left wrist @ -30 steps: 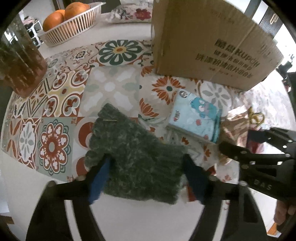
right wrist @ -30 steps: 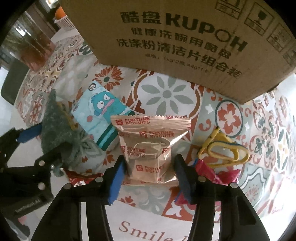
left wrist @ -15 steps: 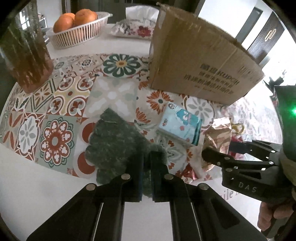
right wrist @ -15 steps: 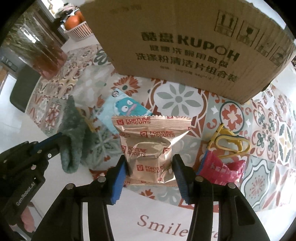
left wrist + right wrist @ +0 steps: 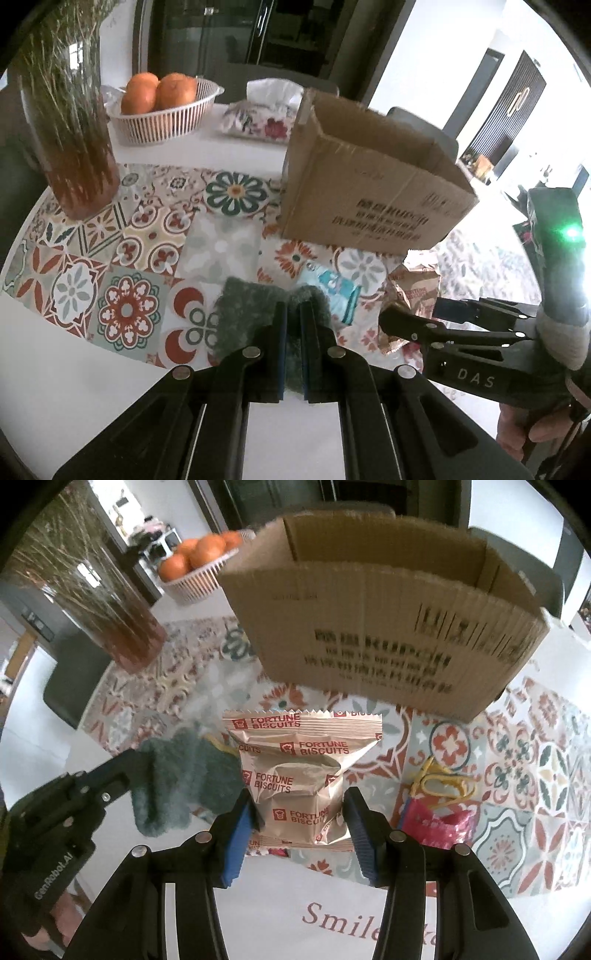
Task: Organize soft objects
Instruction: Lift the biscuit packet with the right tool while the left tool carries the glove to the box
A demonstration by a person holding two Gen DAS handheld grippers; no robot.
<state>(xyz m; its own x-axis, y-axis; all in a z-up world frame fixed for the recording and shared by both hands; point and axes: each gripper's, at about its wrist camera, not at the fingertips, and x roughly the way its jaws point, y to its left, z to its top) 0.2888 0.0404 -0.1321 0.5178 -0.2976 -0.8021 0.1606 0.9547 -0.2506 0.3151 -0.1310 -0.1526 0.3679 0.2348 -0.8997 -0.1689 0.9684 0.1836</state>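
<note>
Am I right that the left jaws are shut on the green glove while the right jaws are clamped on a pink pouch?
Not quite. The right gripper holds the Fortune Biscuits packet, as the right wrist view shows. The left gripper does pinch the green glove.

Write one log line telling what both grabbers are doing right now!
left gripper: shut on green glove | right gripper: shut on biscuit packet | cardboard box: open, behind both
</note>
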